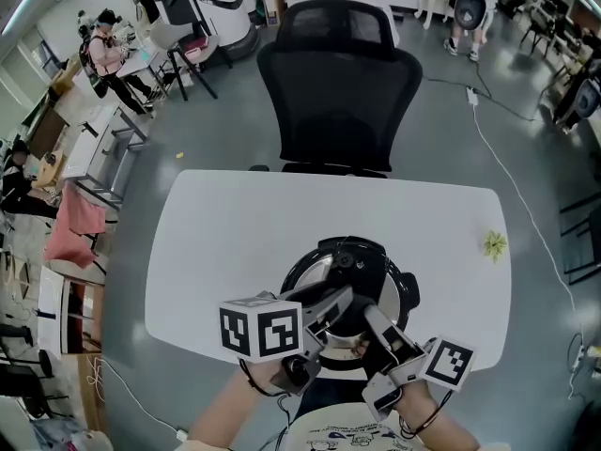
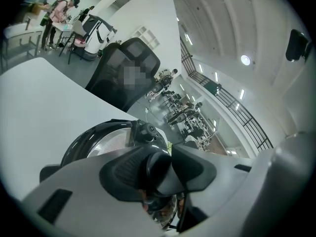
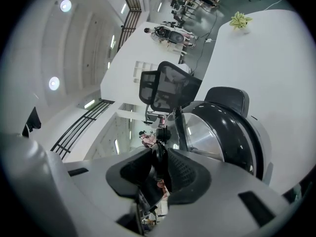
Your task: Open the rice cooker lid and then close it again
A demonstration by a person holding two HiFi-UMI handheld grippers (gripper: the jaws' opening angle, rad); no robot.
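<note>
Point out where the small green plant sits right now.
In the head view the small green plant sits on the white table near its right edge, well right of the open rice cooker, touching nothing.

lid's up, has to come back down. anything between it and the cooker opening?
Nothing visible does. The lid stands raised, with the left tongs and the right tongs clamped on its near edge. The opening itself is hidden under the tongs, so I cannot tell what is inside it.
</note>
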